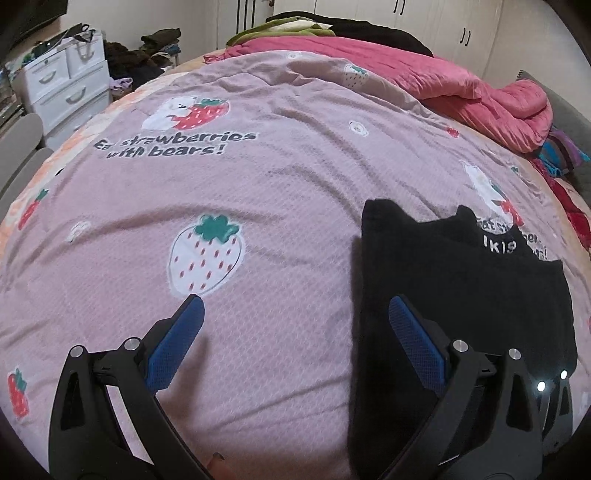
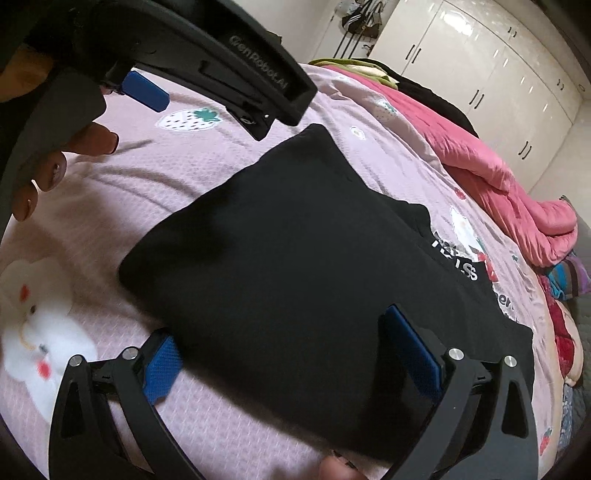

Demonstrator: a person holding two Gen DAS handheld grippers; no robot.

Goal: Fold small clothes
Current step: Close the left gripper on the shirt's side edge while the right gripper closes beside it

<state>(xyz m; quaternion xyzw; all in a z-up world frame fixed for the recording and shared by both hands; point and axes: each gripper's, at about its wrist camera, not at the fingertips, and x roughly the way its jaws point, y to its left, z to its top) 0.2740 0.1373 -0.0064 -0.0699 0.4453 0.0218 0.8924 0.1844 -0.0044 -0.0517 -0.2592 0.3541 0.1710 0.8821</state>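
Observation:
A small black garment (image 2: 295, 258) with white lettering lies folded flat on the pink strawberry-print bedspread (image 1: 277, 206). In the left wrist view the black garment (image 1: 461, 280) sits at the right, under the right-hand blue fingertip pad (image 1: 413, 339). My left gripper (image 1: 295, 306) is open, with its left finger over bare bedspread and nothing held. My right gripper (image 2: 280, 339) is open above the garment's near edge, one finger on each side of it. The left gripper (image 2: 207, 88) also shows at the top left of the right wrist view, with a hand (image 2: 70, 155) behind it.
A rumpled pink quilt (image 1: 480, 92) lies along the far right of the bed, with green and black cloth (image 1: 295, 27) piled behind it. White drawers (image 1: 66, 85) stand at the far left. White wardrobe doors (image 2: 498, 85) line the wall. Colourful fabric (image 1: 561, 151) lies at the right edge.

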